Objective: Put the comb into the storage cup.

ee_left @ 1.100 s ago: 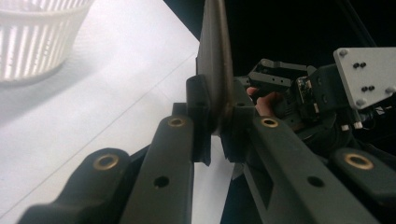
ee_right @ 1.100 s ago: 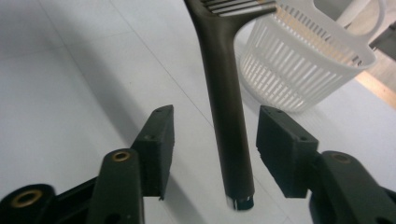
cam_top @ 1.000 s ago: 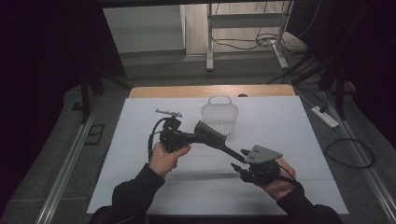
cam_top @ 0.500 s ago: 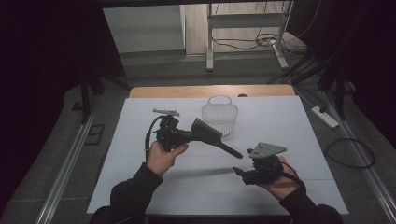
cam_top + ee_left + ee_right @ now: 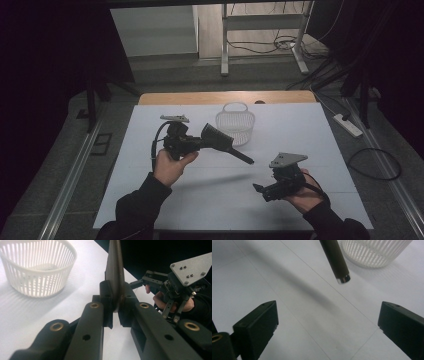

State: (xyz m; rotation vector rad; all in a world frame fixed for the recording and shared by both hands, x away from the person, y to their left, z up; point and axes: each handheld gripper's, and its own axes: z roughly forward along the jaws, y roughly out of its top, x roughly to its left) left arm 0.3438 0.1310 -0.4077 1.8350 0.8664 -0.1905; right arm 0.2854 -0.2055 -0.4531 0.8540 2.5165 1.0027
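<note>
A dark brush (image 5: 220, 140) with a long handle hangs above the white table, and my left gripper (image 5: 200, 143) is shut on its flat head. In the left gripper view the jaws (image 5: 114, 307) clamp the brush (image 5: 115, 270) edge-on. The handle points toward the near right, and its silver-tipped end (image 5: 342, 277) shows at the top of the right gripper view. My right gripper (image 5: 260, 191) is held low at the near right, open (image 5: 328, 322), with only table between its jaws and a gap between it and the handle.
A white slatted basket (image 5: 235, 122) stands at the back middle of the table (image 5: 310, 130), just beyond the brush; it also appears as the basket (image 5: 37, 270) and the basket (image 5: 374, 252). A power strip (image 5: 347, 125) and cables lie on the floor to the right.
The left gripper has carried the brush a little toward the back left. The right gripper has drawn back from the handle end toward the near right edge.
</note>
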